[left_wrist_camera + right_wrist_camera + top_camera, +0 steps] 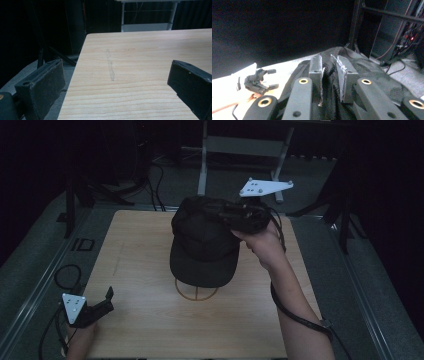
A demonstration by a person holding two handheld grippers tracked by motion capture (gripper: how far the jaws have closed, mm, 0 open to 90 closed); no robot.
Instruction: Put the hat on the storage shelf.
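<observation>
Wooden table (150,320) under both grippers, pale grain, faint grey streak ahead of left gripper. Black cap (205,240) over table centre, brim toward person, hanging from right gripper above thin ring mark (196,291) on wood. Right gripper (329,75) at cap's far right side, jaws clenched on fold of crown fabric, hand (262,245) below it. Left gripper (102,306) low at near left corner of table, well apart from cap, jaws spread wide, nothing between them.
</observation>
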